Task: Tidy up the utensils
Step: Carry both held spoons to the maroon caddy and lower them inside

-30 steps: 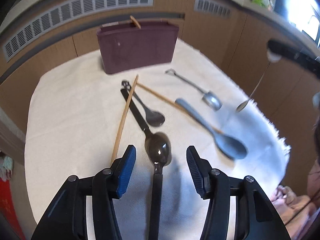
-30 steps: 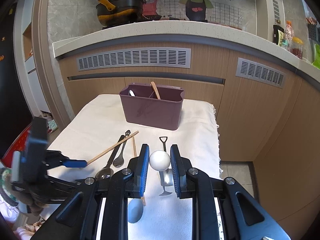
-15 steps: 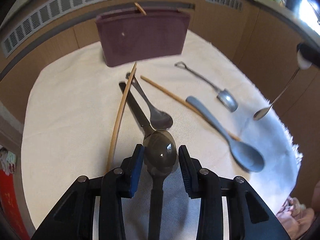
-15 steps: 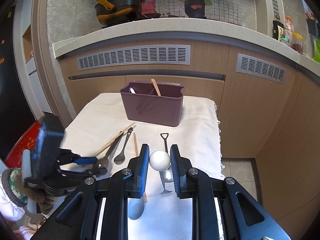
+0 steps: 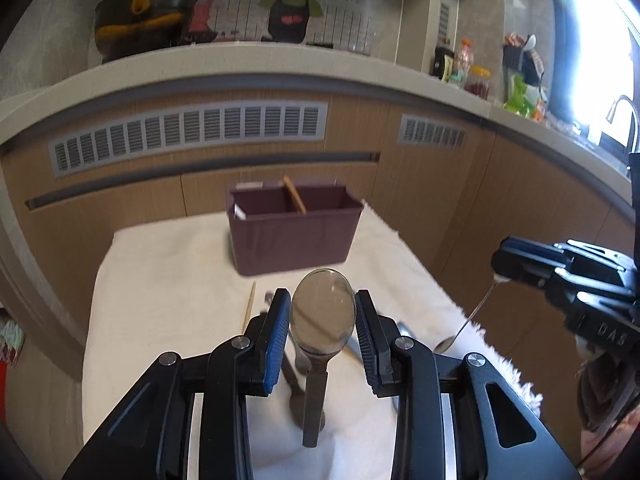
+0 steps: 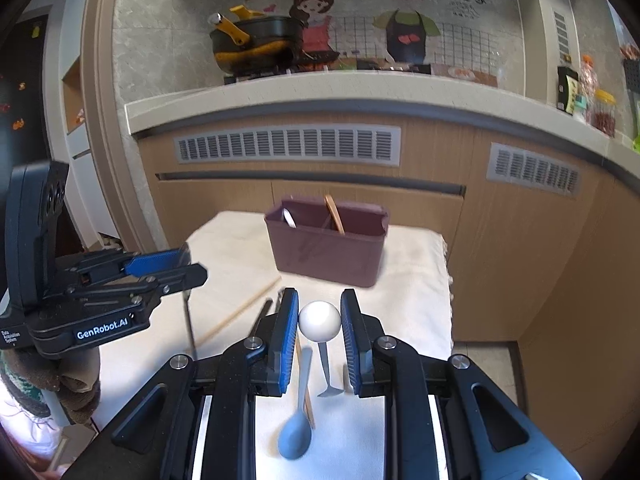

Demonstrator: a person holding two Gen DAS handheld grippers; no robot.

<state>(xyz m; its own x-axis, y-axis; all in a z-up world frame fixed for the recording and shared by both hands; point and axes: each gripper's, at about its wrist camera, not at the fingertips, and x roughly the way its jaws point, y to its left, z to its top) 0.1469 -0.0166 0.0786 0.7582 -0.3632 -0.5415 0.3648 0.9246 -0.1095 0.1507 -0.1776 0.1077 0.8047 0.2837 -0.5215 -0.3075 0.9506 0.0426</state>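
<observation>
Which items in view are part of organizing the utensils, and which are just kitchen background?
Job:
- dark spoon in left tool
- white-knobbed spoon in right tool
- purple caddy
- blue spoon, chopstick on cloth

Background:
- pot
- jars

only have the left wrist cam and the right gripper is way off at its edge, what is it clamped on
observer: the right gripper is shut on the white ball end of a small spoon, bowl hanging down.
operator: anything on the cloth under it
observer: a blue spoon lies on the white cloth right below it.
operator: how does my spoon sit from the side
observer: the dark spoon hangs handle down, about vertical, from the left gripper.
</observation>
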